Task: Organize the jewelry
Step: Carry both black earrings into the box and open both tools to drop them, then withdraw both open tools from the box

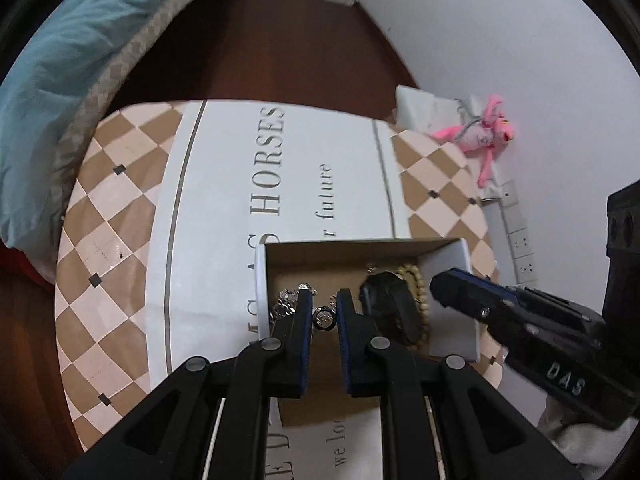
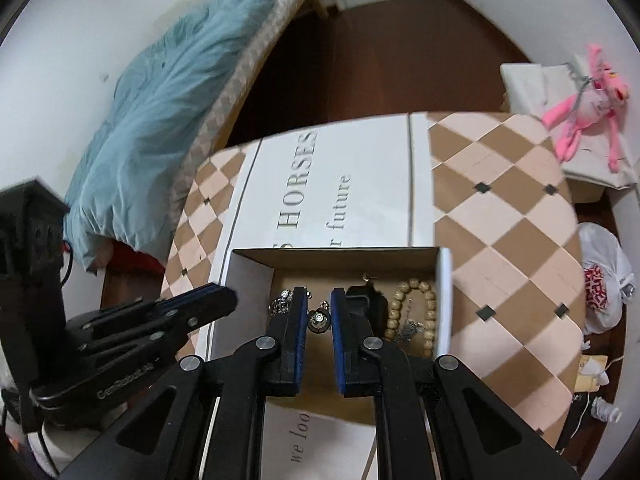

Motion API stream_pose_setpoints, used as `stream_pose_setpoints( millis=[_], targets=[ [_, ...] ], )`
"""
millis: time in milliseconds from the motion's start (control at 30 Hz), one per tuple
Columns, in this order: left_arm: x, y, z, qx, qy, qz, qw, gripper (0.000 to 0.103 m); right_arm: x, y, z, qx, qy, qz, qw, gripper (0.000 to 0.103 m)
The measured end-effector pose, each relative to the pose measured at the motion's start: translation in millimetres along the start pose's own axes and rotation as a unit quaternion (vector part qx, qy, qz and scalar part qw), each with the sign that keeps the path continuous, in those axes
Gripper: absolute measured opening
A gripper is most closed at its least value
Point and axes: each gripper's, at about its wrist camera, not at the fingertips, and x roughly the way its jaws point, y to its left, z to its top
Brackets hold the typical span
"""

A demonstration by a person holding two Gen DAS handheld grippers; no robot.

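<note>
**Desk:** Where does the ring (image 2: 319, 320) lie relative to the box (image 2: 444, 300)?

**Photographer:** Inside it, on the cardboard floor toward the box's left half, with a silver chain piece (image 2: 280, 304) further left, a black block (image 2: 366, 300) to its right and a wooden bead bracelet (image 2: 412, 312) nearest the box's right wall.

**Desk:** Which gripper is nearer?

**Photographer:** In each wrist view the ring shows in the gap between that view's own fingers. The right gripper (image 2: 319, 312) appears to straddle it, jaws spread with a narrow gap either side, nothing pinched. The left gripper (image 1: 324, 312) also has its jaws apart and empty, but the right wrist view shows its tips by the box's left wall, outside.

**Desk:** Any long axis to line up?

**Photographer:** None; the ring is a round band. By his judgement the right jaws need only close straight inward.
</note>
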Motion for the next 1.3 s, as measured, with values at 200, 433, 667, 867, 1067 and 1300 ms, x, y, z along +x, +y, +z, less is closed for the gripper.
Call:
stream_pose_setpoints(
  millis=[200, 433, 667, 867, 1067, 1300],
  targets=[
    [6.8, 4.9, 10.2, -0.017, 0.025, 0.01, 0.9995, 0.017, 22.9, -15.4, 12.8, 0.039, 0.043, 0.014, 0.998, 0.013],
    [-13.9, 8.2, 13.6, -0.019, -0.004, 0.041, 0.999, 0.077, 6.1, -24.7, 15.8, 0.054, 0.02, 0.015, 0.998, 0.033],
    [-33.8, 12.7, 4.0, -0.022, -0.034, 0.083, 0.9957, 0.087, -19.4, -19.2, 3.7, 0.027, -0.012, -0.054, 0.998, 0.041],
    [-41.5, 13.6, -21.3, -0.013, -0.059, 0.121, 0.9908, 0.098, -30.2, -16.6, -19.4, -0.002, -0.037, -0.157, 0.987, 0.087],
    [-38.4, 12.0, -46.9, -0.008, -0.068, 0.152, 0.9861, 0.099, -34.1, -12.5, -48.3, -0.032, -0.045, -0.234, 0.971, 0.102],
    [-53.8, 1.9, -71.3, -0.007, -0.091, 0.163, 0.9825, 0.099, -56.3, -2.2, -76.2, -0.031, -0.061, -0.239, 0.969, 0.102]
  ],
)
